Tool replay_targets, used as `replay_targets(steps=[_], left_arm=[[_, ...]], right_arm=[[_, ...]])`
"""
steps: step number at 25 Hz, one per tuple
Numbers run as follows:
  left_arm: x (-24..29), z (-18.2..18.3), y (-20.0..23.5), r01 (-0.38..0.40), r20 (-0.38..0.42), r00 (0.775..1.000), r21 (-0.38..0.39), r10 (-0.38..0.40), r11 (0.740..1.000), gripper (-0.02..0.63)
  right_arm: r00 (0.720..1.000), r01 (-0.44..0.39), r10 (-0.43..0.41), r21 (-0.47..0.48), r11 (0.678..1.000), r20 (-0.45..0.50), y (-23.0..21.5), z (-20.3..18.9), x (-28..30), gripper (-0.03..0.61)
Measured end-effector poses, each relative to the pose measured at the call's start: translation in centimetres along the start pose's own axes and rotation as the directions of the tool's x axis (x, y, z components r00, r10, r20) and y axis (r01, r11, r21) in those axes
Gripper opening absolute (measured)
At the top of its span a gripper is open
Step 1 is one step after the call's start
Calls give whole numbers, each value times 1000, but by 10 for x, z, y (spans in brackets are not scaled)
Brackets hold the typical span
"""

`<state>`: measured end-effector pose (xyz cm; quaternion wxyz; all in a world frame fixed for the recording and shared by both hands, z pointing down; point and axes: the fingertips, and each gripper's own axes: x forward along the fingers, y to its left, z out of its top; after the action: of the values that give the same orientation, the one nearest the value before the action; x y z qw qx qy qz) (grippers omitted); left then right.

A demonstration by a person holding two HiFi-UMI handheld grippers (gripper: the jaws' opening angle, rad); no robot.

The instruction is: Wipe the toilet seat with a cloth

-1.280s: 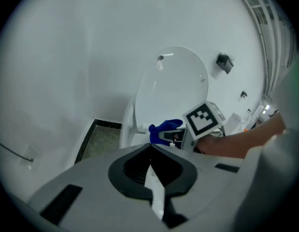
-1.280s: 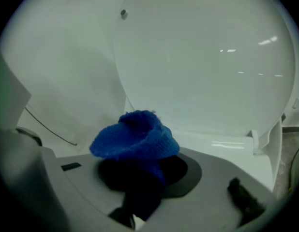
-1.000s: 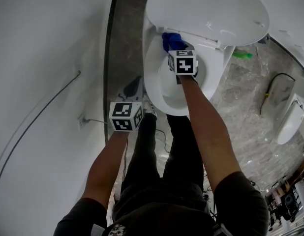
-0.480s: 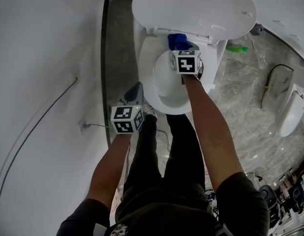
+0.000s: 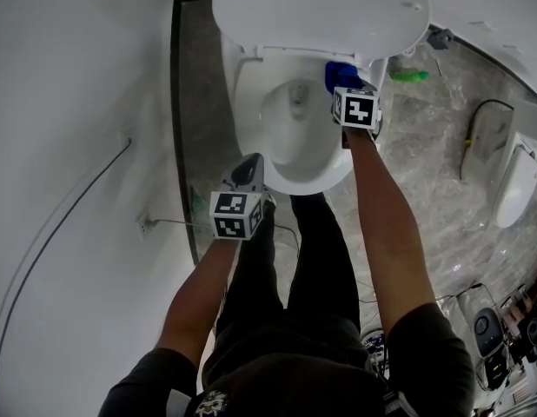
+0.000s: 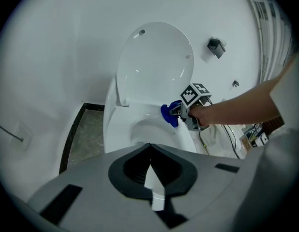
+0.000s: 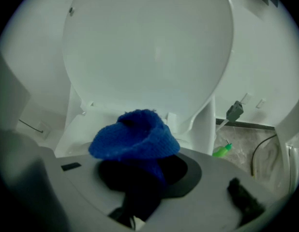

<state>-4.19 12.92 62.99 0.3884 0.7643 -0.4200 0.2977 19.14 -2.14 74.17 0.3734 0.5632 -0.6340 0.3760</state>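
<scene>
blue cloth, clamped in the right gripper, lies at the seat's 1 o'clock. left gripper: jaws together, empty, at 7 o'clock. risk: friction likely drags the bunched cloth loose into the bowl.

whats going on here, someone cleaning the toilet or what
A person stands over a toilet with its lid raised, a gripper in each hand. The right gripper is shut on a blue cloth at the back right of the toilet seat. The left gripper is shut and empty, held off to the toilet's front left, not touching it.
</scene>
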Motion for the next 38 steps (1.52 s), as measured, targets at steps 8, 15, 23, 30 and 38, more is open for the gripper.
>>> replay_targets(steps=[8,15,23,30,38], left_arm=[[6,5,-5,25,-8,1000,20,-25,999,9],[10,-1,-15,45,-21,999,21,-45,999,9],[11,-10,-15,74,-52,996,58,-71,996,10],[8,-17,-17,72,-59,996,206,-61,976,9],[8,-31,-8,79,-80,995,165,-66,983,10]], right_arm=[[998,16,-15,29,999,-53,-29,-41,-22,100],[992,-15,12,-27,1000,-124,-33,-88,-34,100],[981,-54,31,-115,992,-191,-12,-150,-61,98],[965,-104,46,-218,970,-259,16,-201,-82,100],[936,-185,88,-263,947,-342,63,-252,-105,100]])
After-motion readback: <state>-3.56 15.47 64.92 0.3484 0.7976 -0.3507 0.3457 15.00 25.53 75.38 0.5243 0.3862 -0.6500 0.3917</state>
